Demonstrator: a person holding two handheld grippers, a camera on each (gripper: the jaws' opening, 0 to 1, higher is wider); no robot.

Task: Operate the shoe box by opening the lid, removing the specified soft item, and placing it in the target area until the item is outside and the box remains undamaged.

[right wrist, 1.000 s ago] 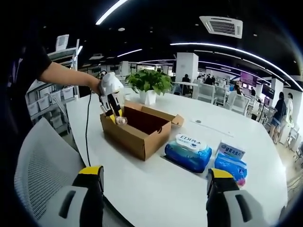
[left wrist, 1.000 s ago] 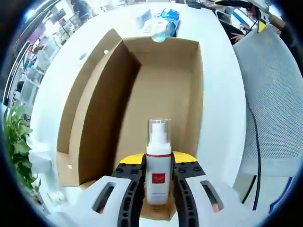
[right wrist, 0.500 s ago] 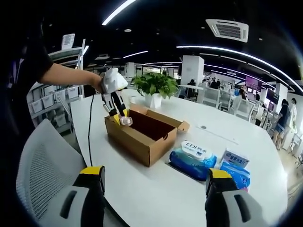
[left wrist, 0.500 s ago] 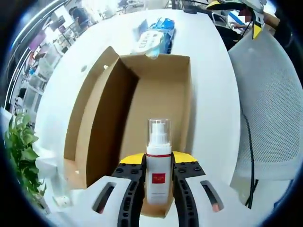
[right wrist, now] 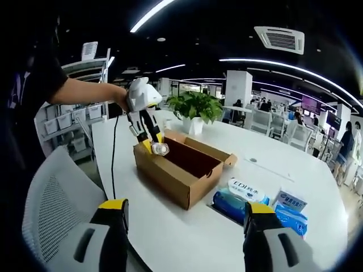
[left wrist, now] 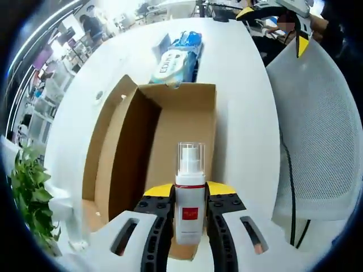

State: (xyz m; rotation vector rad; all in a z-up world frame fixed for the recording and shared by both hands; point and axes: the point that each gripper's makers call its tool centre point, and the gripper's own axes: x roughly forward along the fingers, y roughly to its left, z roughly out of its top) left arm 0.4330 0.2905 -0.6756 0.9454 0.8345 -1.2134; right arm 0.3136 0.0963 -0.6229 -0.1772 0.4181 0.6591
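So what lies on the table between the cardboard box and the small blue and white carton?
A blue pack of wet wipes lies between the box and the carton, in the right gripper view.
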